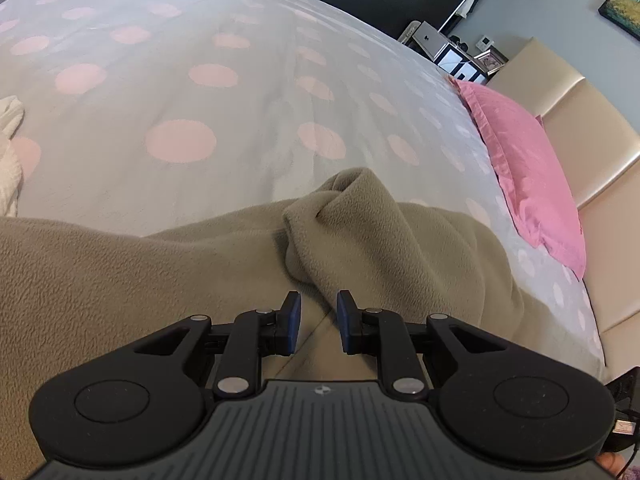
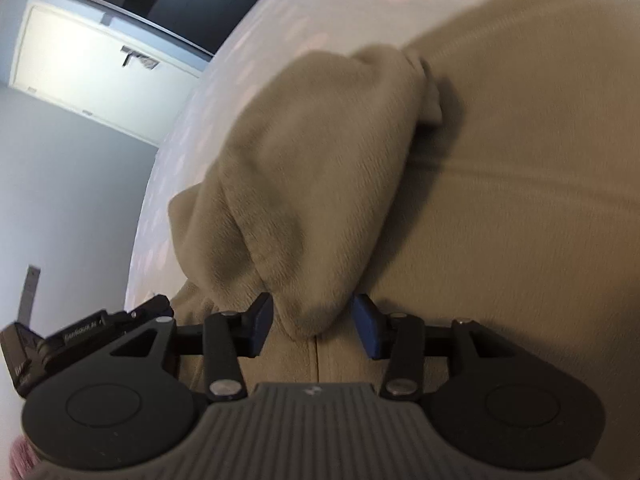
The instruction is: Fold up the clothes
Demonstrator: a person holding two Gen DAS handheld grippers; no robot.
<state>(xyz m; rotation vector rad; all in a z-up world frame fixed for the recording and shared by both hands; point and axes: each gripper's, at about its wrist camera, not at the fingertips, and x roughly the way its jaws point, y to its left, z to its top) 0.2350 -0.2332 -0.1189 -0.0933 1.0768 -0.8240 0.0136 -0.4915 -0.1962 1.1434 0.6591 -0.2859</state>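
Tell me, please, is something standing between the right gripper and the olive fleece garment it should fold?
Nothing visible does. The right gripper is open, and a bunched fold of the fleece garment already lies between its fingers.

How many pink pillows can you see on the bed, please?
1. The pink pillow lies at the right edge of the bed, against the cream headboard. Others may lie outside the view.

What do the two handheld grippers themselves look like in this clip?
Both the left gripper and right gripper match: black linkage arms with silver rivets, blue finger pads, round black side discs, ribbed grey body with a small logo. A cable trails beside the left one.
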